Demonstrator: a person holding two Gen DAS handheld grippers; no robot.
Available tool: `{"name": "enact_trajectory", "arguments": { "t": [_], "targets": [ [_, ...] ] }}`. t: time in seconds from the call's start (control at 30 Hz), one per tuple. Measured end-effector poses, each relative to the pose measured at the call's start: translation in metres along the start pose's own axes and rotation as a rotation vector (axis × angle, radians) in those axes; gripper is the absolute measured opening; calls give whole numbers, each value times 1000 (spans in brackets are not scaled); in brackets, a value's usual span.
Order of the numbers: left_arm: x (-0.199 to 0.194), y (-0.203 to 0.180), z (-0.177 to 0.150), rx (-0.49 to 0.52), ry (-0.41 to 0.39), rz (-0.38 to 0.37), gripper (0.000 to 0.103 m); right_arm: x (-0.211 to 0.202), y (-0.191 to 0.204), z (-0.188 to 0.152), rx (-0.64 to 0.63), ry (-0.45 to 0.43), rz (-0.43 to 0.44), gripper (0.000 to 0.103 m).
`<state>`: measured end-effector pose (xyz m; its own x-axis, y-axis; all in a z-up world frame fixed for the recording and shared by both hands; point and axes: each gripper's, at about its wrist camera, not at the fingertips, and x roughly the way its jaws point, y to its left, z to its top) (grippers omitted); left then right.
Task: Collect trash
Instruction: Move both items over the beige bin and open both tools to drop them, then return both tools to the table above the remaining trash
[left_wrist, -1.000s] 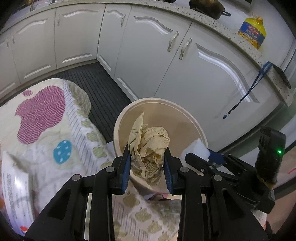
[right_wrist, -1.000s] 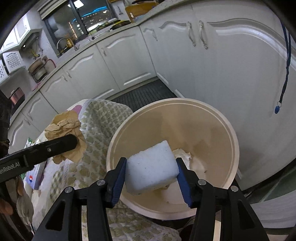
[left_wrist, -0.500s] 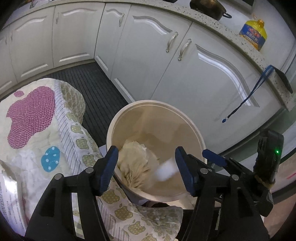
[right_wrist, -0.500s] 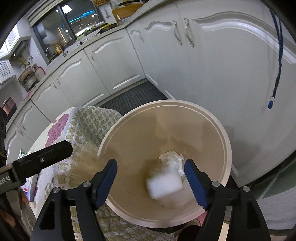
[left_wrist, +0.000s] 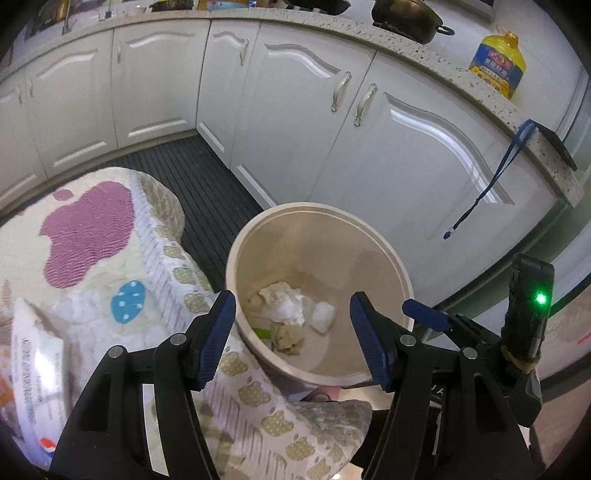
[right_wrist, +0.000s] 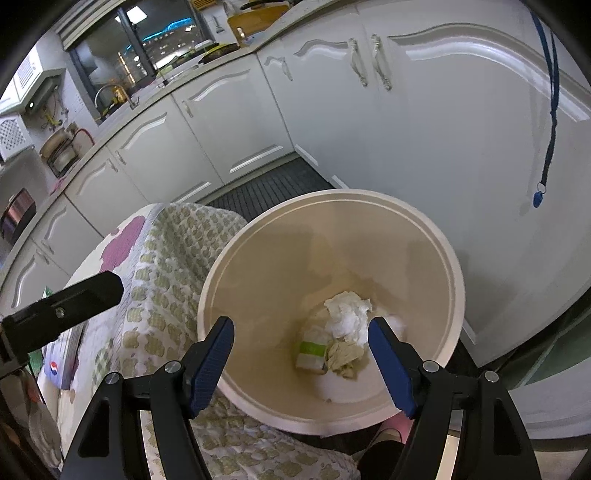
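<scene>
A cream round bin stands on the floor below both grippers. At its bottom lie a white crumpled tissue, a white sponge block, a crumpled brown paper and a green-and-white carton. My left gripper hangs open over the bin's near rim, with nothing between its blue pads. My right gripper is open above the bin too, and is just as empty. In the right wrist view the tissue, brown paper and carton show between its fingers.
A table under an apple-patterned cloth presses against the bin's left side, with a printed packet on it. White cabinets curve behind, above a dark ribbed floor mat. A blue lanyard hangs from the counter near an oil bottle.
Both grippers have opened. The brown paper left the left jaws and the white sponge left the right jaws. Both fell to the bottom of the bin.
</scene>
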<state>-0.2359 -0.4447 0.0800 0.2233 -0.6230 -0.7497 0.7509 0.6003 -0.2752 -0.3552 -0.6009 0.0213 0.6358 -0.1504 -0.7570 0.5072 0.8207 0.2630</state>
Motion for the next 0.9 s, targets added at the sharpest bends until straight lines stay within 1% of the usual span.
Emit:
{"name": "enact_trajectory", "arguments": {
  "t": [0.37, 0.5, 0.73, 0.9],
  "targets": [
    [-42, 2, -13, 24, -77, 76, 63, -11, 26, -6, -54, -8, 29, 73],
    [-61, 8, -20, 17, -98, 95, 63, -17, 41, -8, -78, -13, 49, 73],
    [-101, 29, -41, -1, -123, 139, 63, -26, 76, -14, -135, -16, 101, 73],
    [-129, 53, -58, -26, -128, 173, 63, -28, 106, -19, -184, -11, 144, 75]
  ]
}}
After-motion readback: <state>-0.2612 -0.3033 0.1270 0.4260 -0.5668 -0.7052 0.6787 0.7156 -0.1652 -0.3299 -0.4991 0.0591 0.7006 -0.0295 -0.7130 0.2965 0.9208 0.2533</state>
